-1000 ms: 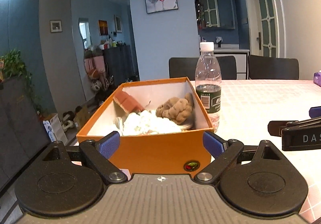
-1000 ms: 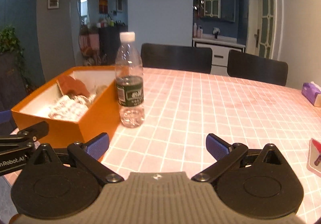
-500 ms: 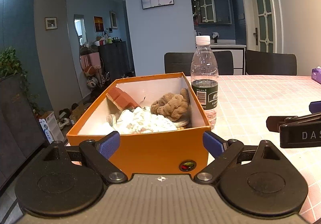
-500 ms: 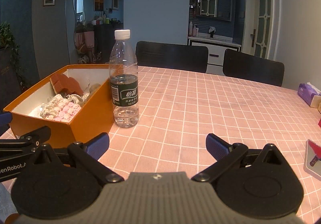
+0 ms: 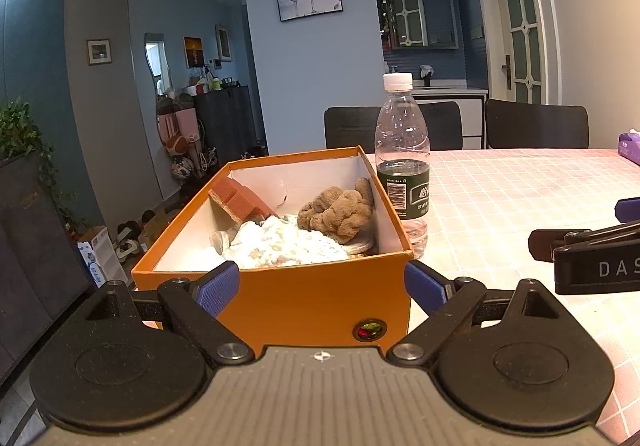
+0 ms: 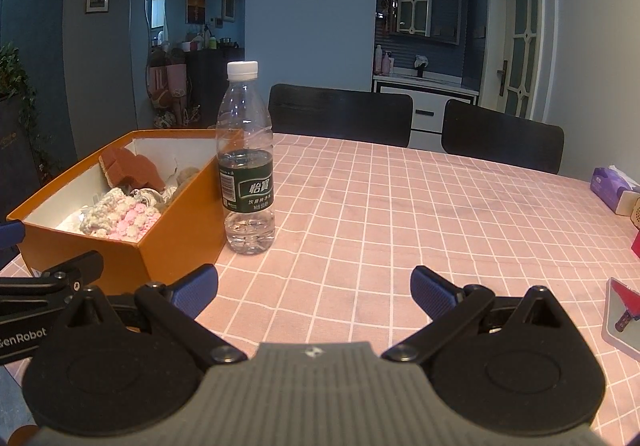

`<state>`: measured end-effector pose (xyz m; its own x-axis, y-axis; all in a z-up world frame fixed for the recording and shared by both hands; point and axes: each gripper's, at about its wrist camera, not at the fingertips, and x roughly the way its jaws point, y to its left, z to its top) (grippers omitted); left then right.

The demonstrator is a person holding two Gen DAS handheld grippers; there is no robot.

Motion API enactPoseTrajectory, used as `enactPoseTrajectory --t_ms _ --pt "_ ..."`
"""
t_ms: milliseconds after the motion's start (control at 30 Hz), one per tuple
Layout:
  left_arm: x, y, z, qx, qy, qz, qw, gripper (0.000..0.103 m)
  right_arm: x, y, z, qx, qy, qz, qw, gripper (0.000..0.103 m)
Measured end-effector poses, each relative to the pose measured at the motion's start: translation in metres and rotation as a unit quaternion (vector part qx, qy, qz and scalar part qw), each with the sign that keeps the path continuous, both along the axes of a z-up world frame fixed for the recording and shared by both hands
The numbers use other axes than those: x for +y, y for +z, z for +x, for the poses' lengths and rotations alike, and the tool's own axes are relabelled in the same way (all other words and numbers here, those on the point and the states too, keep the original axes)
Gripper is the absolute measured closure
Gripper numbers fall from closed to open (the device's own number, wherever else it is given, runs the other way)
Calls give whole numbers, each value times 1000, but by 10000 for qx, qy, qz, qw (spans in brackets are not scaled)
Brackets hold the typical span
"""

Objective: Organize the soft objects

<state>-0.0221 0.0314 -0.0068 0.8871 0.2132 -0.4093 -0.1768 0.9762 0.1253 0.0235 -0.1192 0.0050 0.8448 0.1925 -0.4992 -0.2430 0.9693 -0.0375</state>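
An orange box (image 5: 304, 302) stands at the table's left end and also shows in the right wrist view (image 6: 180, 230). In it lie a brown plush toy (image 5: 340, 210), a white knitted piece (image 5: 280, 246) that looks pink and white in the right wrist view (image 6: 120, 216), and a reddish-brown sponge block (image 5: 240, 198). My left gripper (image 5: 322, 282) is open and empty, just in front of the box's near wall. My right gripper (image 6: 314, 282) is open and empty above the tablecloth, right of the box.
A water bottle (image 6: 246, 162) stands upright against the box's right side. A purple tissue pack (image 6: 612, 190) and a white tray with a red item (image 6: 624, 314) lie at the right edge. Two dark chairs (image 6: 500, 138) stand behind the pink checked table (image 6: 400, 206).
Both grippers have risen and drawn back slightly, so the box and bottle sit lower and more of the box's inside shows. Both stay open.
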Motion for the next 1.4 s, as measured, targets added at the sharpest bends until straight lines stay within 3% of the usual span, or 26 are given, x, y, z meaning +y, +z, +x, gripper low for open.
enactPoseTrajectory --t_ms 1400 --pt "-4 2 3 30 -29 118 9999 0 0 -3 3 64 -11 5 10000 3"
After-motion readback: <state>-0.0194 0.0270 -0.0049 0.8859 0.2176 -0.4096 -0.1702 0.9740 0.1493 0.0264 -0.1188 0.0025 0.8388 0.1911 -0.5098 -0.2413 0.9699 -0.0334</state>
